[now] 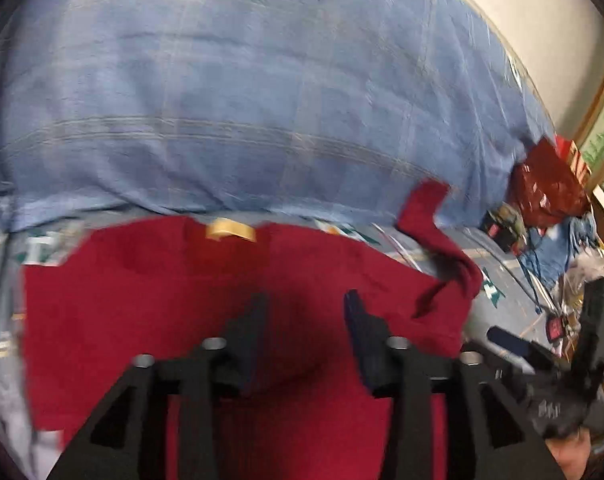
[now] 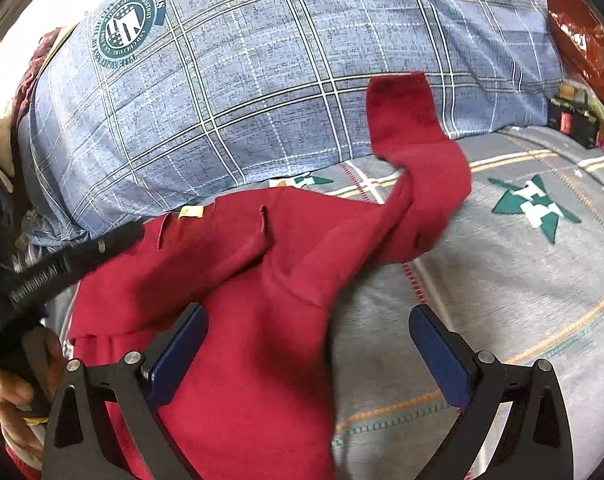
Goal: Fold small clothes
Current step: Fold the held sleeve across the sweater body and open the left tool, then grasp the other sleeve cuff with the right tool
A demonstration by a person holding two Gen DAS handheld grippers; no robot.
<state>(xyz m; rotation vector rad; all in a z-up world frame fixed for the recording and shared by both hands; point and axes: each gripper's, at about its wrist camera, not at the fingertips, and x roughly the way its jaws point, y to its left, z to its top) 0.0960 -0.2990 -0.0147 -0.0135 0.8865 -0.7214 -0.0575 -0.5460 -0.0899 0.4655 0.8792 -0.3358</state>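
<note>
The left gripper is held low over the red shirt, fingers apart. The right gripper is spread wide at the shirt's edge. The shirt is laid on a grey bed sheet, beside a blue checked quilt.
</note>
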